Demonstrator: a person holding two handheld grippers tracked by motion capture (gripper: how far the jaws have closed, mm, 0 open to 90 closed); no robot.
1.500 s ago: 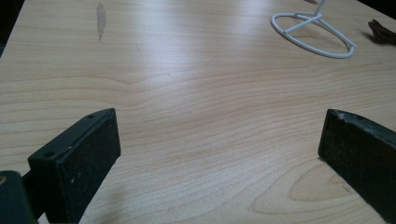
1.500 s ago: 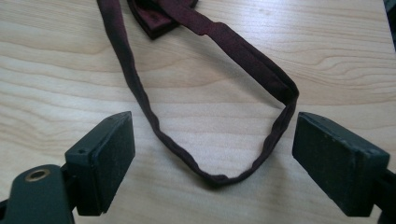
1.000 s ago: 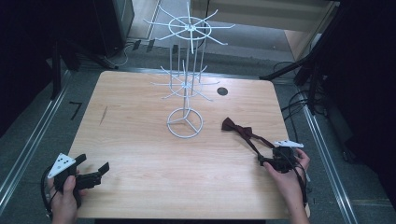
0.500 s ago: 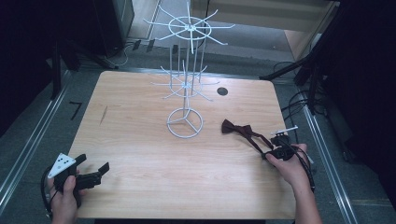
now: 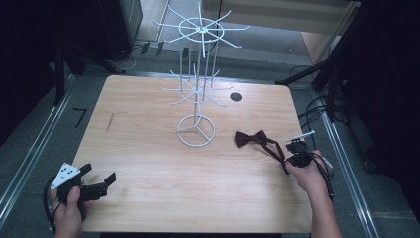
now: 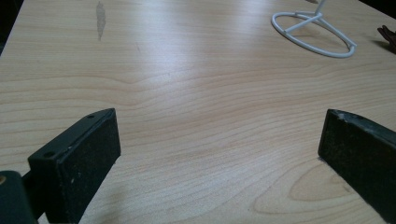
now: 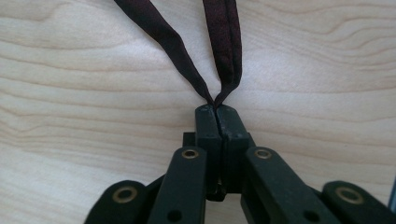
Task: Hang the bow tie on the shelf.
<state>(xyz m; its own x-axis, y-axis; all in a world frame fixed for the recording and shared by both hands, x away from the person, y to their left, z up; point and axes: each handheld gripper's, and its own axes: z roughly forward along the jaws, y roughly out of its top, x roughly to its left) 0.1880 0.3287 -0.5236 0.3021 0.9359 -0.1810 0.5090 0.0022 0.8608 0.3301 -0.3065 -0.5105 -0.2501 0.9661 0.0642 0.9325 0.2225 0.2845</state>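
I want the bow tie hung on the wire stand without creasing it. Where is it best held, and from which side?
By the strap loop, from the table's right edge. The bow tie lies flat with its strap trailing towards the right gripper, whose shut jaws already pinch both strands; this spares the bow and leaves a loop for a prong of the stand.

Right gripper (image 5: 291, 159) now sits a little lower and farther toward the near right corner of the table (image 5: 148, 148) than a second ago, farther from the ring base of the white wire rack (image 5: 196, 130); the hand (image 5: 309, 174) behind it has drawn back with it. Its grey plate, lying flat a second ago, now stands tilted up on edge. The strap of the dark bow tie (image 5: 250, 137), pinched in the closed jaws, runs straighter from the bow toward the gripper. The bow itself sits slightly nearer the rack base, turned a touch.
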